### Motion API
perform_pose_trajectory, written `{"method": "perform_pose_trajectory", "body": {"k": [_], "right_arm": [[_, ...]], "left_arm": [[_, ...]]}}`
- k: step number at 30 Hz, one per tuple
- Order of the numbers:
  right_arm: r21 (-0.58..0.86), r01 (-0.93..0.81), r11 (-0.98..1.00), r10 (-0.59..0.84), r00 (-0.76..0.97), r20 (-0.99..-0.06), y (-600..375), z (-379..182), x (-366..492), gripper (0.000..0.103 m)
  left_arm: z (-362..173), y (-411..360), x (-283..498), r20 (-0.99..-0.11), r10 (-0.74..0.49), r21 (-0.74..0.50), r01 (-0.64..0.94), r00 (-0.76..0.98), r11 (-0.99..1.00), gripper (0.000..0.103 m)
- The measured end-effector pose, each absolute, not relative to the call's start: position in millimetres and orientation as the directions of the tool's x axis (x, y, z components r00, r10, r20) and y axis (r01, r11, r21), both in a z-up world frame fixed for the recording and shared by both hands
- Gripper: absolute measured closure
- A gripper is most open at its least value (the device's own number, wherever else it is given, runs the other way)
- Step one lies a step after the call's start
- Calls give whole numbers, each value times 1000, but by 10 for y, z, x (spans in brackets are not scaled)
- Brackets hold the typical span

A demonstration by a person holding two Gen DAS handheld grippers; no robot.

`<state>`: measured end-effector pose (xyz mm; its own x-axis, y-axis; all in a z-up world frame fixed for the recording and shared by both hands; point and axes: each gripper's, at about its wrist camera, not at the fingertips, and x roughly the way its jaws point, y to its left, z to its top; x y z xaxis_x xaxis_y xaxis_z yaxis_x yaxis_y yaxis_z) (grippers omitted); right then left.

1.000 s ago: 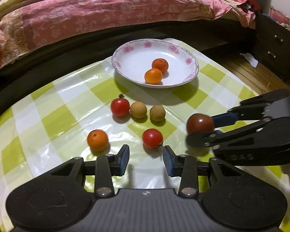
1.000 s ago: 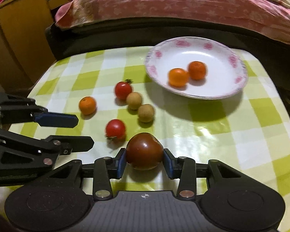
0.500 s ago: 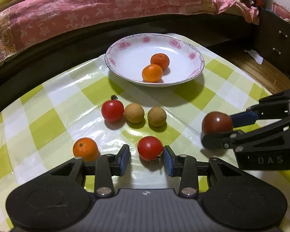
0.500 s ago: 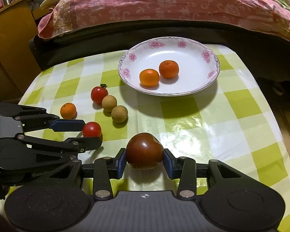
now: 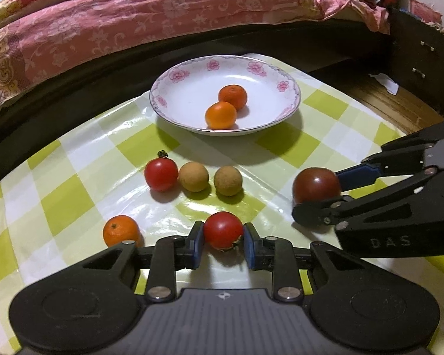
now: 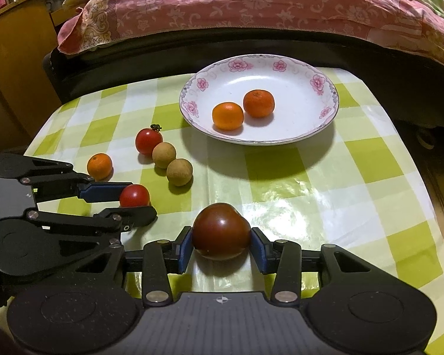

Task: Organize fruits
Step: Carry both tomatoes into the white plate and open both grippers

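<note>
Sorting underway: two oranges [image 5: 226, 106] lie on the plate [image 5: 174, 88]; six fruits remain on the worktop [image 5: 74, 189] near it. Left gripper [image 5: 223, 241] jaws clamp a red tomato [image 5: 223, 229]; right gripper [image 6: 220, 250] jaws clamp the dark tomato [image 6: 220, 235], just easing apart.

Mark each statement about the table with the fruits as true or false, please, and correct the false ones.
1. The plate holds two oranges. True.
2. The left gripper is shut on a red tomato. True.
3. The right gripper has an orange between its jaws. False: it is a dark tomato.
4. Two brown round fruits lie on the plate. False: they lie on the tablecloth.
5. One orange lies on the tablecloth. True.
</note>
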<state>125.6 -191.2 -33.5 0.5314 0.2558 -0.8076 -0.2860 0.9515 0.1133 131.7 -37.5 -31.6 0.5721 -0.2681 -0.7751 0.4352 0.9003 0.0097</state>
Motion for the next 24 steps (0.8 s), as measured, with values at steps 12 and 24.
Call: {"method": "perform_pose_trajectory", "body": {"k": [12,24], "right_arm": [[96,-297,950,251,545,-800,-1903,-337,1250,56],[89,-300,950,248,549,-798,-1913,-351,1275,54]], "left_arm": [[-335,-399,1250,-774,-258,53,466,579,883,67],[-337,-424,1303,-771,-258,52,460,583,886,66]]}}
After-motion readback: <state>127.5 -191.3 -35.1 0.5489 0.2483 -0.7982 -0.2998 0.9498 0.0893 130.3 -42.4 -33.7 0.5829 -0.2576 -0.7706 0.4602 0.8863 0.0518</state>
